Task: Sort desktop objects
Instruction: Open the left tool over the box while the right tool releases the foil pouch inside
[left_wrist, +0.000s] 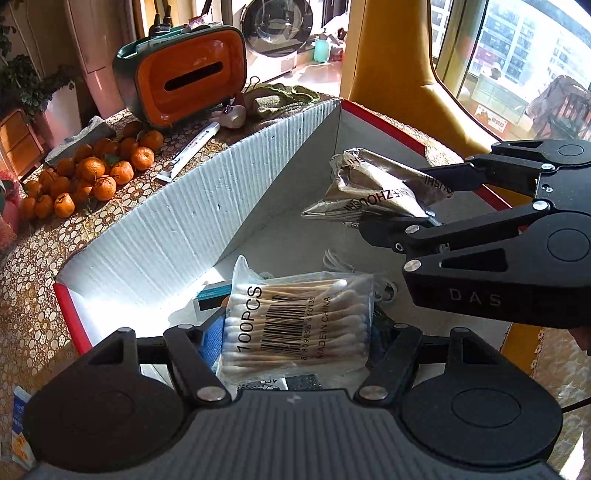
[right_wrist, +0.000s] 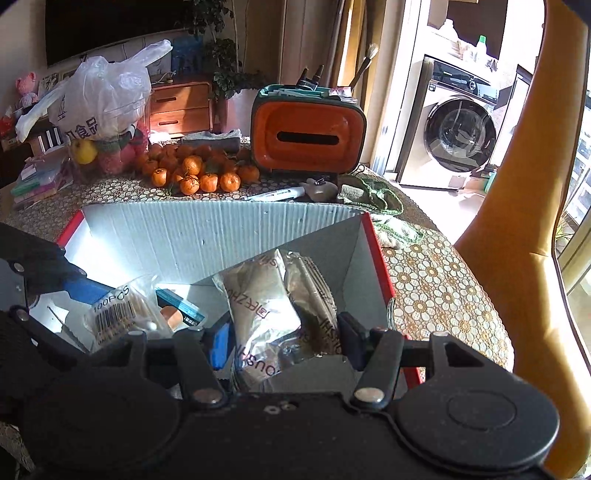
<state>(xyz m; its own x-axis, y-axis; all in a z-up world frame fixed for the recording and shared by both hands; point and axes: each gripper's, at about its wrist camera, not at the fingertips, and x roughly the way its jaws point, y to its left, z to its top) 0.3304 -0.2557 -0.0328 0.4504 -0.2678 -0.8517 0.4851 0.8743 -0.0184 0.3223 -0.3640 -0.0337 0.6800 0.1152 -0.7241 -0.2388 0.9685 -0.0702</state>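
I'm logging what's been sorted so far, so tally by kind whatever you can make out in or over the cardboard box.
Cotton swab pack: 1
Silver foil packet: 1, crumpled
Teal-and-white carton: 1
White cable: 1
Total: 4. Anything under the swab pack is hidden.

Cotton swab pack (left_wrist: 295, 325) in box (left_wrist: 177, 221), foil packet (left_wrist: 373, 188) right of it, tangerines (left_wrist: 85, 177) behind box

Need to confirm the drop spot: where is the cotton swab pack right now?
The cotton swab pack sits between the left gripper's jaws, over the white cardboard box, left of the silver foil packet.
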